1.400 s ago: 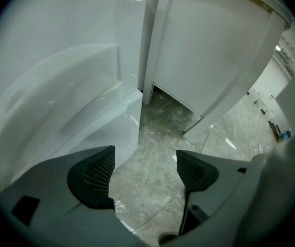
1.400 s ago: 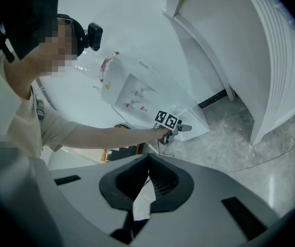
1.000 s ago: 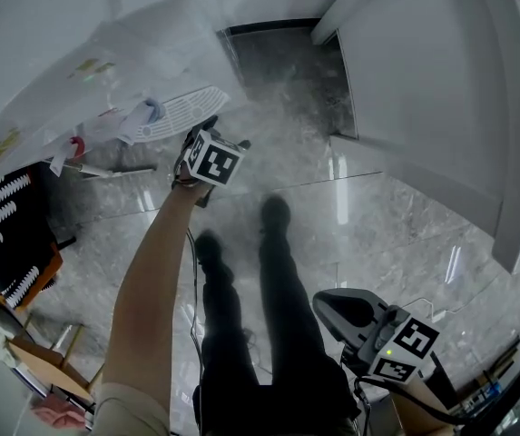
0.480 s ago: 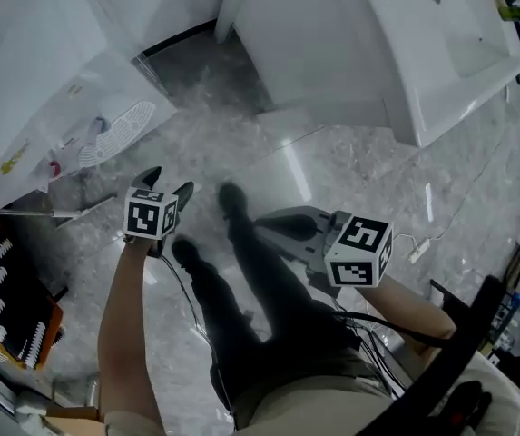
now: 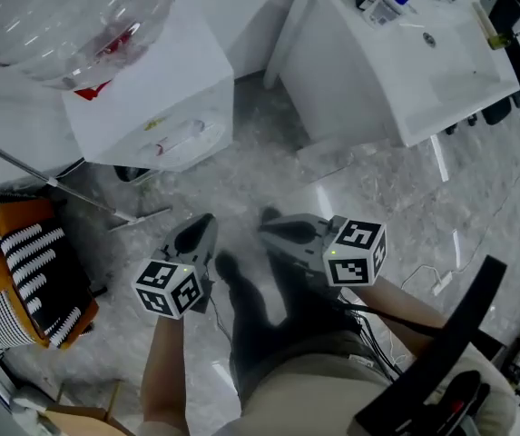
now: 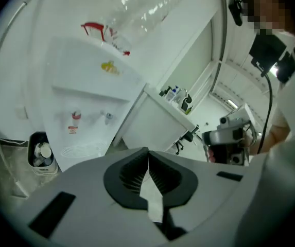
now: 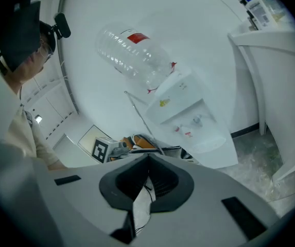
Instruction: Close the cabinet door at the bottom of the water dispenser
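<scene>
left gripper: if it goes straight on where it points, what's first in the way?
Probably the white sink cabinet. The shut left gripper aims at its panel, just right of the dispenser. Nothing shows in between, but depth is unclear, and it may meet the floor first.

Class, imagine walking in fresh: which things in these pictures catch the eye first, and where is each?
The white water dispenser with its big clear bottle fills the head view's upper left. Low in the centre hang the left tool and right tool, both shut and empty, the left's jaws just closed. A white sink counter sits upper right.
</scene>
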`<action>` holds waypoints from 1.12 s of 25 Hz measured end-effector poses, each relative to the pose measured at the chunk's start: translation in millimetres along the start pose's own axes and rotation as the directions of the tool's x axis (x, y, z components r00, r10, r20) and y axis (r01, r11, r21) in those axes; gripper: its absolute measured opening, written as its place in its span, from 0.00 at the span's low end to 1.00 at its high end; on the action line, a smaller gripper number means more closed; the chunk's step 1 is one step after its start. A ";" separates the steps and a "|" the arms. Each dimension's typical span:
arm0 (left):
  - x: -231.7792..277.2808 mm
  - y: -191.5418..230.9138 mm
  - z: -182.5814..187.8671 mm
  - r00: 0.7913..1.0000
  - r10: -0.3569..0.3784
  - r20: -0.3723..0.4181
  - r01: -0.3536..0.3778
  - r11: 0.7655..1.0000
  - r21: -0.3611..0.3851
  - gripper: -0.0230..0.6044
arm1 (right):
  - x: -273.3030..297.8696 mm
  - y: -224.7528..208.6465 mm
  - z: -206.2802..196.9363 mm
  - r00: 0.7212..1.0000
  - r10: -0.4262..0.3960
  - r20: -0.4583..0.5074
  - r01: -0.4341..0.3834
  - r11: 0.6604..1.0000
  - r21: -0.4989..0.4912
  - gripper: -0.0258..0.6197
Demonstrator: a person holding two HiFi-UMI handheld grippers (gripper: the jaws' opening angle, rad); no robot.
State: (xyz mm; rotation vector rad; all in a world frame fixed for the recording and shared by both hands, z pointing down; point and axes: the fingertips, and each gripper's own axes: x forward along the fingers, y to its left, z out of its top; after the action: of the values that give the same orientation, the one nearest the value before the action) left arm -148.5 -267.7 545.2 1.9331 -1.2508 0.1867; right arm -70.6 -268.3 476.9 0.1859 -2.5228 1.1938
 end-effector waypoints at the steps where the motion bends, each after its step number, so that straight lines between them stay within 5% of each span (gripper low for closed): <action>1: -18.5 -7.5 11.2 0.999 -0.001 0.037 0.001 1.000 -0.006 0.03 | 3.4 14.4 3.2 1.000 0.013 0.002 -0.013 1.000 -0.014 0.06; 5: -83.9 -36.5 50.2 0.986 -0.011 0.166 0.013 1.000 -0.009 0.02 | 13.8 65.0 15.6 0.998 0.056 0.015 -0.055 0.995 -0.078 0.06; 11: -173.9 -79.0 60.3 0.970 -0.018 0.244 0.018 1.000 0.002 0.02 | 17.7 139.9 25.7 0.994 0.088 0.059 -0.079 0.988 -0.135 0.06; 21: -247.5 -106.8 22.1 0.971 -0.015 0.238 0.009 1.000 0.029 0.02 | 10.3 208.7 14.5 0.989 0.099 0.113 -0.073 0.973 -0.217 0.06; 28: -250.3 -160.9 30.6 0.975 -0.030 0.219 -0.010 0.984 0.179 0.02 | -39.3 227.0 7.0 0.975 0.108 0.195 -0.062 0.972 -0.228 0.06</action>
State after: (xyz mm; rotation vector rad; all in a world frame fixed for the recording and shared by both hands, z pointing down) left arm -150.4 -84.5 308.7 2.1612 -1.4095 0.0819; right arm -94.9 -130.0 294.1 0.1540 -2.8490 0.9561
